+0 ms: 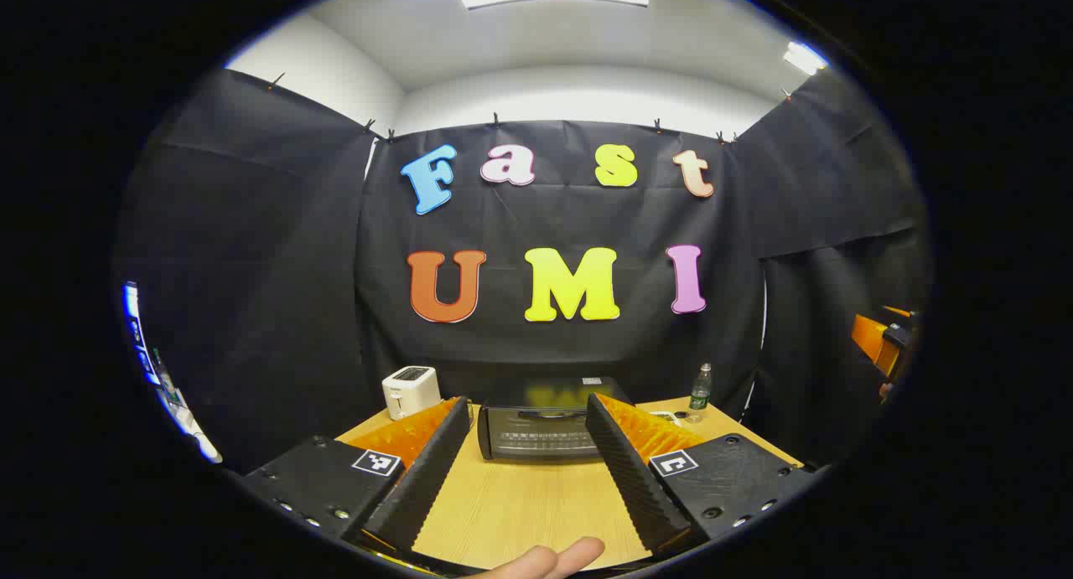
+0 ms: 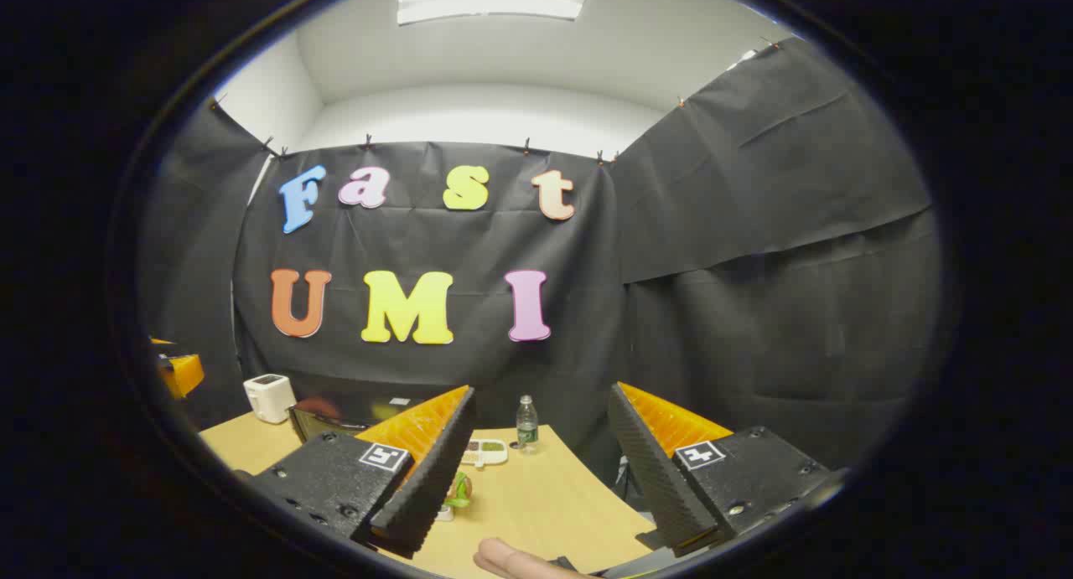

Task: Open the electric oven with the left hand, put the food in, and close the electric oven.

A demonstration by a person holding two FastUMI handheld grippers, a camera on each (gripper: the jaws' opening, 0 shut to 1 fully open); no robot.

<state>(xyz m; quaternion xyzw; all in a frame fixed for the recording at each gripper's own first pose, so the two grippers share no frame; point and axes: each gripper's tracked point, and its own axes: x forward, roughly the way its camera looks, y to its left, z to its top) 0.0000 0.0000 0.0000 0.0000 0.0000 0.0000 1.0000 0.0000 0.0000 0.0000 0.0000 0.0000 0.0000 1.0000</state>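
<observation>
The black electric oven (image 1: 541, 432) stands at the far side of the wooden table (image 1: 520, 504), its door shut and its handle (image 1: 549, 413) across the top of the door. My left gripper (image 1: 528, 405) is open and hovers in front of the oven, apart from it. In the right gripper view the oven (image 2: 331, 416) shows partly behind the left finger. My right gripper (image 2: 541, 393) is open with nothing in it. A small food item with a green leaf (image 2: 459, 488) lies on the table, half hidden by a finger. Farther back lies a white dish of food (image 2: 484, 452).
A white toaster (image 1: 411, 390) stands left of the oven, and a clear bottle (image 1: 701, 392) stands to its right near the back wall. The toaster (image 2: 268, 397) and bottle (image 2: 526, 422) also show from the right. A person's fingertip (image 1: 545, 558) shows at the bottom.
</observation>
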